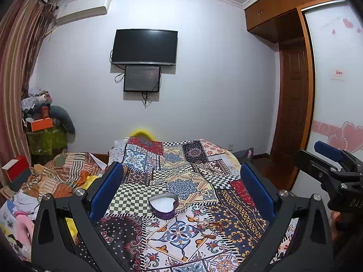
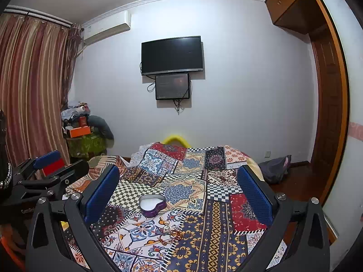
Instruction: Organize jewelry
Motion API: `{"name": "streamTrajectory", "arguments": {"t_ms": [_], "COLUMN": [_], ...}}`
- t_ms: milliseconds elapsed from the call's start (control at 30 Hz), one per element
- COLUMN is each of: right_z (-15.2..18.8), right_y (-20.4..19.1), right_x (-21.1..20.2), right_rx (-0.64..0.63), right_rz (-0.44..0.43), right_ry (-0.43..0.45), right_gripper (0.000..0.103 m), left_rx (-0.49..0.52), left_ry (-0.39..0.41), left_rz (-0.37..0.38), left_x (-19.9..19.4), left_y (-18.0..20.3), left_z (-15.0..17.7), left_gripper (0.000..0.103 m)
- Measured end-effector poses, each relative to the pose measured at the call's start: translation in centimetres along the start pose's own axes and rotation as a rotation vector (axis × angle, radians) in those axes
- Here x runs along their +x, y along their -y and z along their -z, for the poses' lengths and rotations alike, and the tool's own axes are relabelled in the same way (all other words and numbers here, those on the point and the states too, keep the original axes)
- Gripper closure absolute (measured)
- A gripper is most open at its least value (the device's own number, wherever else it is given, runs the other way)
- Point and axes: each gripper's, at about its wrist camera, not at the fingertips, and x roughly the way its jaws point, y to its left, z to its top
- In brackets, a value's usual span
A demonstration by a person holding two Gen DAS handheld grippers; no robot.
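The jewelry (image 1: 207,225) lies in a small tangle on the patterned bedspread (image 1: 226,181), near the end of the bed that is closest to the cameras. It seems to be a ring and some reddish cord or beaded pieces, but the busy print makes it hard to separate them. Just behind it, toward the far end of the bed, stands the heart-shaped box (image 1: 163,204), open, purple outside and white inside. Both tongs hover over this near end and point a little downward, with nothing between their blue pads. The left tongs (image 1: 181,188) are opened as wide as they go, and so are the right tongs (image 2: 179,190). In the left wrist view the jewelry sits slightly to the right of the centre line. In the right wrist view it (image 2: 169,232) sits slightly to the left, so it lies between the two hands and about equally near to both. The tangle stretches more or less across the bed, from side to side. I judge that the next move is a short reach forward and down, and the box (image 2: 152,205) is then only a little further ahead.
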Motion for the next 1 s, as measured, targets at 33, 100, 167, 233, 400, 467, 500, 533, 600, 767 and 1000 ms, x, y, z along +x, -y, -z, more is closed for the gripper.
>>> {"name": "streamTrajectory", "arguments": {"t_ms": [33, 100, 167, 233, 400, 467, 500, 533, 600, 767, 1000], "right_z": [0.0, 0.0, 0.0, 0.0, 0.1, 0.1, 0.1, 0.1, 0.1, 0.2, 0.3], "right_y": [0.0, 0.0, 0.0, 0.0, 0.1, 0.1, 0.1, 0.1, 0.1, 0.3, 0.2], "right_x": [0.0, 0.0, 0.0, 0.0, 0.0, 0.0, -0.1, -0.1, -0.1, 0.0, 0.7], "right_rx": [0.001, 0.002, 0.003, 0.003, 0.004, 0.004, 0.005, 0.004, 0.004, 0.006, 0.008], "right_rz": [0.000, -0.001, -0.001, 0.000, -0.001, -0.001, -0.001, 0.000, -0.001, -0.002, -0.002], "right_ry": [-0.001, -0.001, -0.001, -0.002, -0.002, -0.002, -0.002, -0.002, -0.001, -0.008, -0.027], "right_gripper": [0.000, 0.000, 0.000, 0.000, 0.000, 0.000, 0.000, 0.000, 0.000, 0.000, 0.000], "left_rx": [0.000, 0.001, 0.002, 0.004, -0.002, -0.003, -0.002, -0.001, -0.001, -0.006, -0.001], "left_ry": [-0.002, -0.004, -0.006, -0.006, -0.003, -0.006, -0.006, -0.007, -0.006, -0.011, -0.038], "left_rz": [0.000, -0.002, 0.001, 0.001, 0.005, 0.007, 0.007, 0.006, 0.007, 0.009, 0.007], "left_x": [0.0, 0.0, -0.1, -0.1, 0.2, 0.2, 0.2, 0.2, 0.2, 0.2, 0.9], "left_y": [0.0, 0.1, -0.1, 0.0, 0.0, -0.1, -0.1, -0.1, -0.1, -0.1, -0.4], "left_z": [0.0, 0.1, 0.1, 0.1, 0.2, 0.3, 0.4, 0.4, 0.3, 0.6, 0.8], "left_gripper": [0.000, 0.000, 0.000, 0.000, 0.000, 0.000, 0.000, 0.000, 0.000, 0.000, 0.000]}}
